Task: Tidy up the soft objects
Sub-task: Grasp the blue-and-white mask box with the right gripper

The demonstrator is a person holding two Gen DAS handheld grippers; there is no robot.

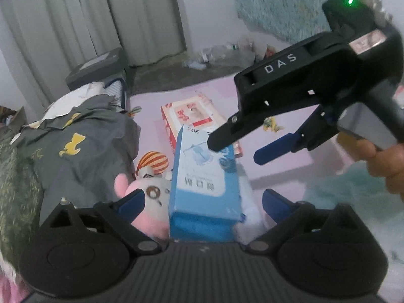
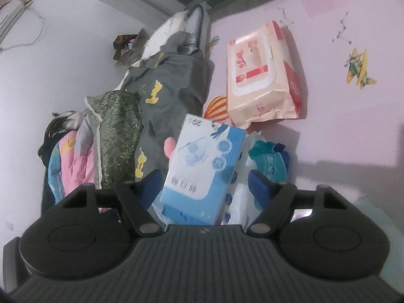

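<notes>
1. In the left wrist view the left gripper (image 1: pixel 203 199) sits nearest, its two blue-tipped fingers (image 1: pixel 133 200) spread wide on either side of a blue and white box (image 1: pixel 204 184). Neither pad touches the box, so the jaws stand apart and grip nothing.
2. The box stands tilted at about 12 o'clock from that gripper, resting on the pile of soft things.
3. At 10 o'clock from the box's near end lies a pink plush toy (image 1: pixel 149 202), partly hidden behind the left finger, with a striped orange balloon print (image 1: pixel 152 162) just beyond it.
4. A white soft pack (image 1: pixel 248 202) shows at the box's 3 o'clock side.
5. At 9 o'clock a heap of grey cloth with yellow figures (image 1: pixel 83 146) lies piled against the toy.
6. The right gripper (image 1: pixel 240 149) reaches in from 2 o'clock, held by a hand (image 1: pixel 386 166). Its fingers are parted and its black fingertip overlaps the box's far end; whether it touches cannot be told.
7. In the right wrist view the right gripper (image 2: pixel 204 176) straddles the same box (image 2: pixel 202 171) with a gap on both sides.
8. Farther off, at 12 o'clock, a pack of wet wipes (image 1: pixel 194 116) lies flat on the pink mat (image 1: pixel 290 101).
9. Grey curtains (image 1: pixel 88 15) hang at the far wall.
</notes>
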